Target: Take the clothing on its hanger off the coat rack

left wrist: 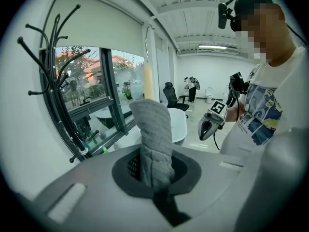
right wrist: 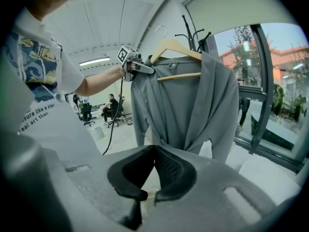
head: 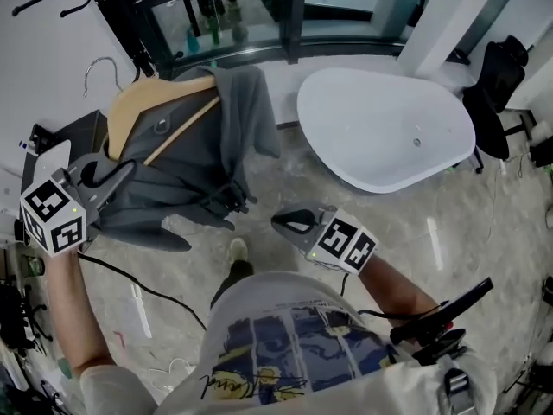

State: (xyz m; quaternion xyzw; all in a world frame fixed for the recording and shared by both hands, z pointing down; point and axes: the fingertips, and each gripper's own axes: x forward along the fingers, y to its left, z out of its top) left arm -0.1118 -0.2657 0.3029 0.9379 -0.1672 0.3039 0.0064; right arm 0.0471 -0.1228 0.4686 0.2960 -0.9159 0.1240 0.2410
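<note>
A grey garment (head: 186, 167) hangs on a wooden hanger (head: 143, 102) whose metal hook (head: 99, 67) stands apart from the black coat rack (head: 130, 24). My left gripper (head: 121, 175) is shut on the garment's cloth at the hanger's end, and grey fabric (left wrist: 152, 139) rises out from between its jaws. In the right gripper view the garment (right wrist: 186, 105) hangs full length from the hanger (right wrist: 176, 50), with the left gripper (right wrist: 140, 66) on it. My right gripper (head: 289, 223) is shut with nothing in it, below and to the right of the garment.
A white oval tub (head: 389, 128) stands on the floor to the right. A black office chair (head: 501, 85) is at the far right. The coat rack (left wrist: 53, 81) stands by a dark-framed window (left wrist: 104, 81). A black cable (head: 147, 288) runs across the floor.
</note>
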